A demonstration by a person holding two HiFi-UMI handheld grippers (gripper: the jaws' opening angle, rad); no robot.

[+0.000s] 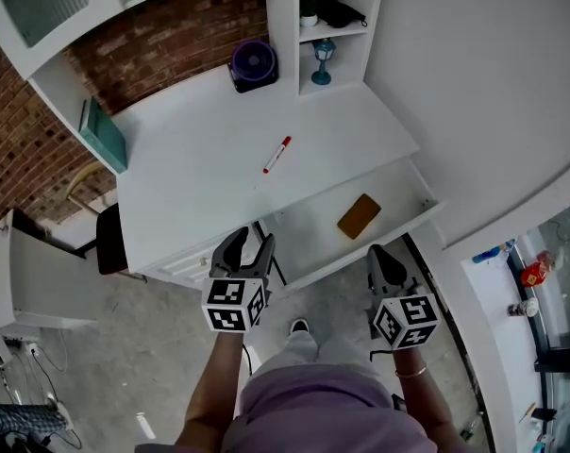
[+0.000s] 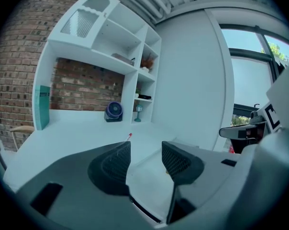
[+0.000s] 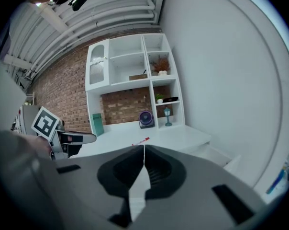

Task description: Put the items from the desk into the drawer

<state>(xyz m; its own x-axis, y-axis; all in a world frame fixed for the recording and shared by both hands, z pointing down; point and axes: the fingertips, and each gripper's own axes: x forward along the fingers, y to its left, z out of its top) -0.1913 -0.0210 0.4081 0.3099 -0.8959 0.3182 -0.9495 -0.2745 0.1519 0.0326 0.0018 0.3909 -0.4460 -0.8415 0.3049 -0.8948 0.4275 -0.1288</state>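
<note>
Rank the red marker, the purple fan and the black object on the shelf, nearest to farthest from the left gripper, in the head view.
1. Red marker, mid-desk, ahead of the left gripper.
2. Purple fan, back of the desk.
3. Black object, on the shelf, farther right.

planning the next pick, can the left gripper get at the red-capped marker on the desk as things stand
Probably yes. The marker lies alone on bare desk, nothing beside it, and the left gripper hovers at the desk's front edge, jaws apart and empty.
</note>
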